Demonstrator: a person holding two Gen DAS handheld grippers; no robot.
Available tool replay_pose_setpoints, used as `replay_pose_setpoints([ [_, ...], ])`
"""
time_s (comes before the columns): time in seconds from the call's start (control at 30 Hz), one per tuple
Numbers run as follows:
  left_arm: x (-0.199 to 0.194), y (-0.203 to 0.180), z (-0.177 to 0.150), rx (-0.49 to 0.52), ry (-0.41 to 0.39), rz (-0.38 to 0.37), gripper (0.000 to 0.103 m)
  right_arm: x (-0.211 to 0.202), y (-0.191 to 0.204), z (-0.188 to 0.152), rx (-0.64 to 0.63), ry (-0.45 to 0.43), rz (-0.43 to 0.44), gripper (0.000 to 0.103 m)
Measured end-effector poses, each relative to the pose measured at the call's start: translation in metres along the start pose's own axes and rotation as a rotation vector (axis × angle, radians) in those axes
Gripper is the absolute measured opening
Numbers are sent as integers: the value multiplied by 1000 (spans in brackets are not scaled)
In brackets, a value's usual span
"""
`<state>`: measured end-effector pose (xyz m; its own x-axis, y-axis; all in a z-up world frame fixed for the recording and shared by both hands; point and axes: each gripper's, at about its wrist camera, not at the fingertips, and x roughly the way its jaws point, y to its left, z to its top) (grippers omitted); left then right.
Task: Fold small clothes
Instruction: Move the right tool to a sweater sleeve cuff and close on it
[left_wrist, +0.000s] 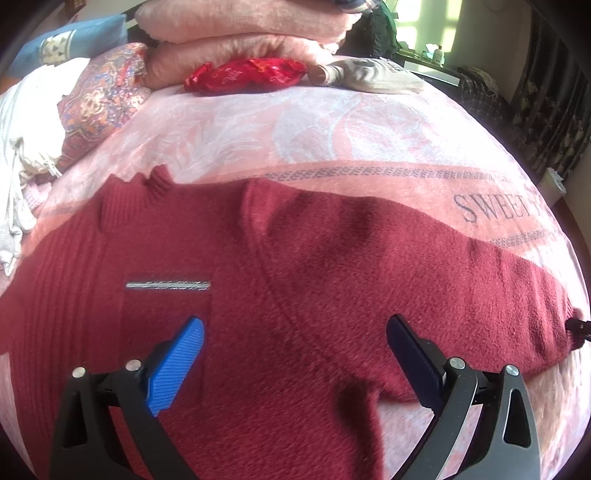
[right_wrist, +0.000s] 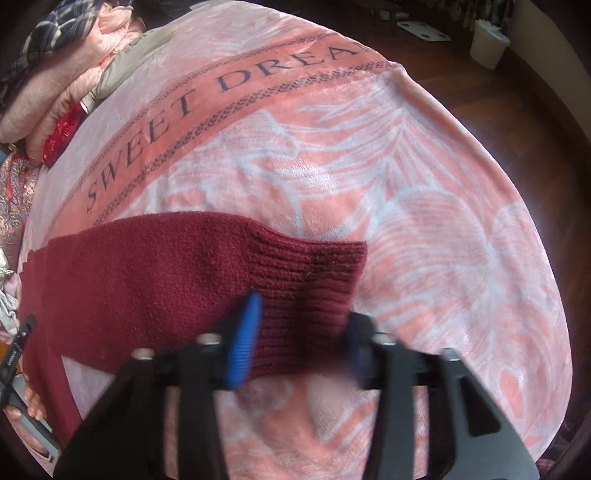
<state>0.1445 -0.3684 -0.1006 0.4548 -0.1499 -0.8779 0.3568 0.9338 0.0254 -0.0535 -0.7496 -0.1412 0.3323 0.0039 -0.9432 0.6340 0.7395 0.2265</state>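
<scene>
Currently: maroon sweater (left_wrist: 295, 280) flat on pink blanket (left_wrist: 314, 140); left gripper (left_wrist: 295, 365) spread above its body; right gripper (right_wrist: 303, 332) blurred, jaws straddling ribbed cuff (right_wrist: 314, 280), grip unclear.

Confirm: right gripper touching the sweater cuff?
Cannot tell. Right wrist view: right gripper straddles the cuff, jaws apart, but blur hides whether its pads meet the knit.

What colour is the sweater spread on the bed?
Dark red sweater, clearest in the left wrist view.

Fuzzy matt knit sweater (left_wrist: 295, 280) — plush blanket (left_wrist: 258, 129), ribbed-plastic tool pads (left_wrist: 177, 365)
</scene>
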Motion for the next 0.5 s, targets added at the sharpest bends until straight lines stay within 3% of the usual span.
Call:
replay_pose_setpoints([
  [0.17, -2, 6, 3, -5, 2, -2, 99, -26, 13, 4, 11, -70, 48, 8],
  [0.27, -6, 27, 5, -16, -6, 22, 99, -51, 53, 8, -62, -116, 83, 8],
  [0.37, -11, 57, 9, -42, -17, 54, 99, -65, 113, 4, -174, -133, 138, 8],
  [0.5, -16, 92, 13, -78, -26, 95, 99, -47, 217, -17, -393, -91, 160, 8],
])
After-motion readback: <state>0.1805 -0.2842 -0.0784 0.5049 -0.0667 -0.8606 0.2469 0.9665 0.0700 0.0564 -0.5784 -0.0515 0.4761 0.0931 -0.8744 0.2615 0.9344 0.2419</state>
